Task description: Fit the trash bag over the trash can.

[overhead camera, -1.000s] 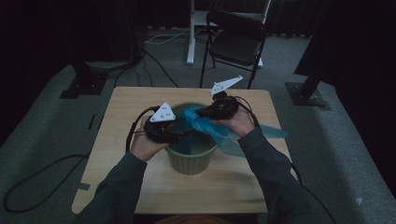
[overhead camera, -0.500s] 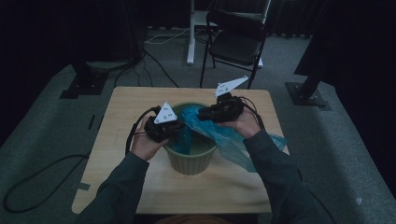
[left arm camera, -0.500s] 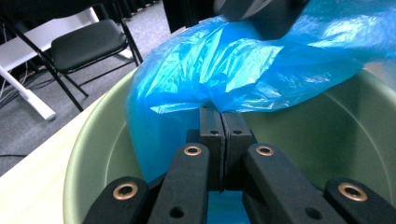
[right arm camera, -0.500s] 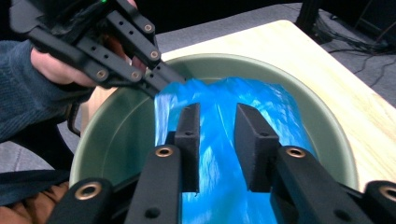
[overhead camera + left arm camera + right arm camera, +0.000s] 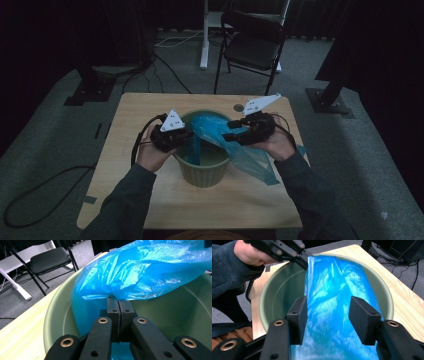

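The blue bag (image 5: 227,145) lies across the open top of the green bin (image 5: 202,172), which stands near the middle of the table (image 5: 125,115). Its long axis goes from the bin's left rim, over the mouth, to the right rim, and from there the loose end hangs down outside the bin's right wall onto the table. The left gripper (image 5: 184,136) sits at the bin's left rim; in the left gripper view (image 5: 119,305) its jaws are pressed fully together and pinch a bunched edge of the bag just inside the rim. The right gripper (image 5: 231,136) is over the right half of the bin's mouth. In the right gripper view (image 5: 329,312) its jaws stand wide apart, one on each side of the flat band of plastic, and they do not close on anything; I cannot tell if a pad touches the film. So the bag runs straight out between these open jaws toward the left gripper (image 5: 303,258) on the far rim. I think the work is to line the bin with the bag, and the next move depends on the right gripper, which is nearer to the free part: it probably should close on the film and pull it toward the bin's right rim.
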### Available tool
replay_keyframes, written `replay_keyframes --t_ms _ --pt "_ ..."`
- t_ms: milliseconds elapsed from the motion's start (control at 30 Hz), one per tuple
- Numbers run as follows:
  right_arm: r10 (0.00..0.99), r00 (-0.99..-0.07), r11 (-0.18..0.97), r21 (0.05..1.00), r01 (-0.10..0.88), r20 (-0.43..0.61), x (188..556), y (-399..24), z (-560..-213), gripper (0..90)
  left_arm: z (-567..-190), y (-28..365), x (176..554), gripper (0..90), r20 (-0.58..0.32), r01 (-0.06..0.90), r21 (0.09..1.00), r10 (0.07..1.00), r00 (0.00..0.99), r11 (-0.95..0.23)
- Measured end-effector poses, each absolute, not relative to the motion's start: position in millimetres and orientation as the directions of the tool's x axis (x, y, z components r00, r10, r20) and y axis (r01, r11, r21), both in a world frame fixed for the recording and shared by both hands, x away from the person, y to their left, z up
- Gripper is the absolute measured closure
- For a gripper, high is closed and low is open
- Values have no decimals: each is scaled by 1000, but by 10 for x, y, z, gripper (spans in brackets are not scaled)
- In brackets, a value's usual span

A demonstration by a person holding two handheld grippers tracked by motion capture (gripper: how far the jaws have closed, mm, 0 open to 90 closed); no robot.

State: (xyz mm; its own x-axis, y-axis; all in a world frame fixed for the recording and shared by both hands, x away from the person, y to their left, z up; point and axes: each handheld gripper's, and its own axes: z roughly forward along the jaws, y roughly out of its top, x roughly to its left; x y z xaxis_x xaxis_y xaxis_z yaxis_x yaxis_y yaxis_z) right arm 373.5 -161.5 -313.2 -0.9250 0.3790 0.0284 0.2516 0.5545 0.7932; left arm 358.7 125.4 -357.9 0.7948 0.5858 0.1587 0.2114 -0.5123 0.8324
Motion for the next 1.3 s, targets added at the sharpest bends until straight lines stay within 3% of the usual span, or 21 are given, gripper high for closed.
replay_keyframes --t_ms 400,433,500,600,667,700,833,1000,1033,1067,1133,1300 --pt "363 -931 626 748 218 -33 3584 -1615 -3242 424 -3585 1294 3606 890 153 220 834 595 789 -506" --pt "368 -928 647 732 216 -51 3582 -1603 -3270 504 -3589 1297 3607 890 153 221 833 595 789 -507" --pt "378 -924 659 718 223 -60 3586 -1599 -3284 574 -3589 1300 3606 889 153 220 834 595 789 -506" --pt "380 -923 666 712 224 -65 3592 -1599 -3292 603 -3590 1305 3605 887 150 222 835 597 788 -503" --pt "390 -917 676 702 225 -82 3614 -1611 -3305 750 -3591 1314 3604 867 143 224 839 598 789 -496" --pt "393 -916 672 705 227 -80 3617 -1616 -3302 777 -3590 1319 3600 856 144 222 840 597 789 -496" --pt "414 -907 652 720 238 -74 3647 -1646 -3269 869 -3585 1341 3579 802 142 217 845 596 790 -488" --pt "426 -903 627 738 248 -59 3671 -1671 -3245 893 -3576 1366 3562 805 147 213 846 597 789 -489" --pt "420 -907 620 743 251 -44 3667 -1674 -3238 849 -3577 1368 3564 805 147 212 846 596 789 -489" --pt "405 -914 612 752 245 -32 3644 -1670 -3232 699 -3577 1368 3567 816 148 211 846 596 790 -490" --pt "385 -923 606 762 228 -30 3598 -1659 -3223 554 -3580 1366 3573 831 147 213 846 598 788 -489" --pt "357 -933 599 776 197 -39 3481 -1646 -3178 402 -3587 1360 3586 860 146 218 844 603 785 -489"
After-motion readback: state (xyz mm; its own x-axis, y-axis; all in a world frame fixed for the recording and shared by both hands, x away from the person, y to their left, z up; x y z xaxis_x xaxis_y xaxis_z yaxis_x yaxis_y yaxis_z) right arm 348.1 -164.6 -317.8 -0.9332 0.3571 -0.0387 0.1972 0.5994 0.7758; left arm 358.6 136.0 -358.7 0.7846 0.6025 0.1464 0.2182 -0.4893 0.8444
